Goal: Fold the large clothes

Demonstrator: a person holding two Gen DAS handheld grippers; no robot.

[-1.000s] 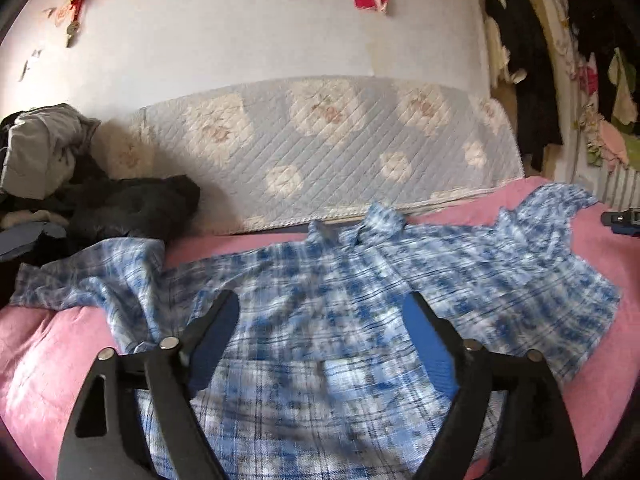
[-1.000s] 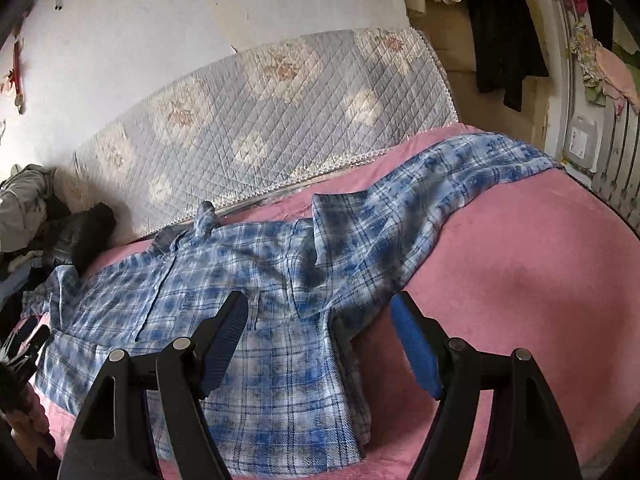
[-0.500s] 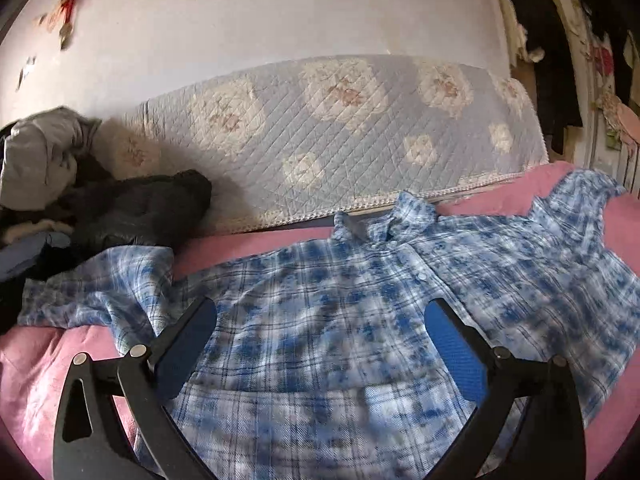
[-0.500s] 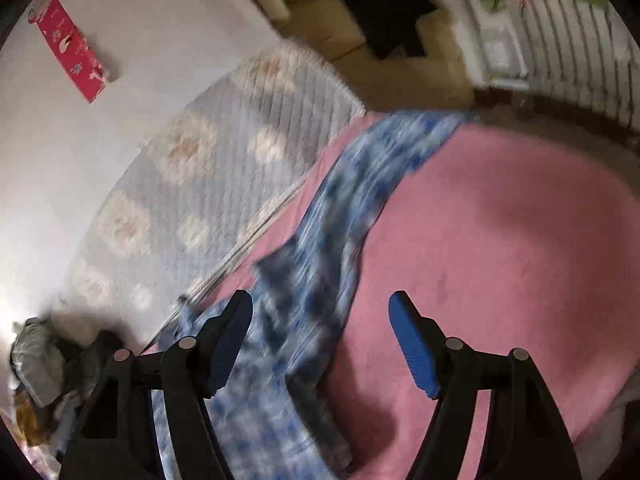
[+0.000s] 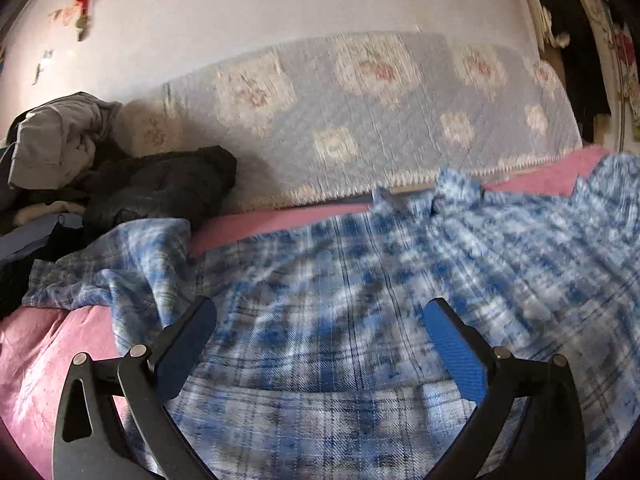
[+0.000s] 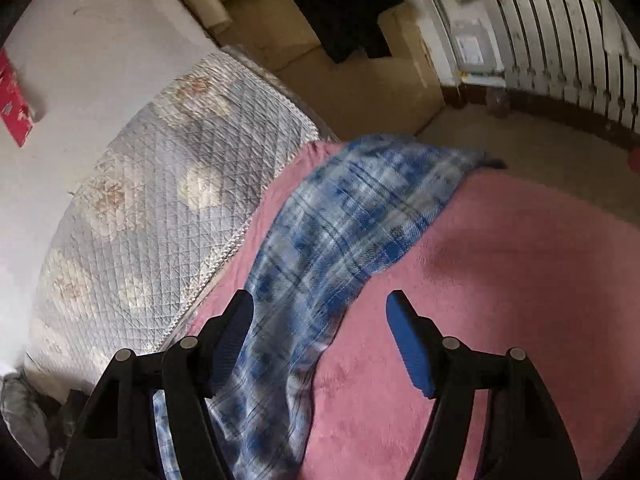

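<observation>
Blue-white plaid cotton shirt [image 5: 360, 300] spread flat, collar far, on pink bed cover [image 6: 500, 280]; no fold made yet. Right sleeve [image 6: 352, 216] still stretched outward. Left tongs [image 5: 320, 344] spread wide, empty, above shirt body. Right tongs [image 6: 320, 336] closing over sleeve, not pinching yet.

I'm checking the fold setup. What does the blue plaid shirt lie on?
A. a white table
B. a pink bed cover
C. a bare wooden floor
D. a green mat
B: in both wrist views the blue plaid shirt is spread across the pink bed cover, with a quilted floral pad standing behind it.
</observation>
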